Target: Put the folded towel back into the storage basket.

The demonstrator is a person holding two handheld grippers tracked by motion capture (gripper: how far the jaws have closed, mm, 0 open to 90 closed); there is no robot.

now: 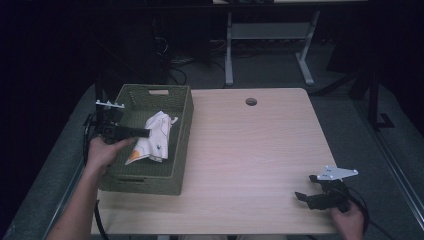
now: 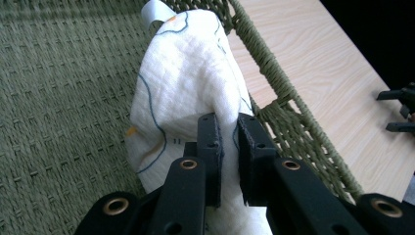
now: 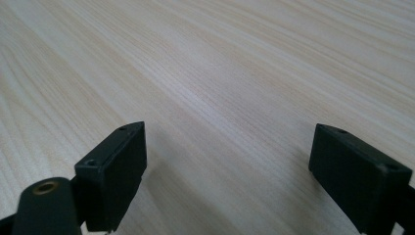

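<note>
A white cloth with thin blue lines and orange spots lies inside the green woven basket at the table's left. My left gripper reaches over the basket from the left and is shut on the cloth. In the left gripper view its jaws pinch a fold of the cloth between them, close to the basket's right wall. My right gripper rests near the table's front right corner, open. In the right gripper view its two fingers stand wide apart over bare wood.
The light wooden table has a round cable hole near its far edge. Behind the table stands a white desk frame on the dark floor. My right gripper appears far off at the right of the left gripper view.
</note>
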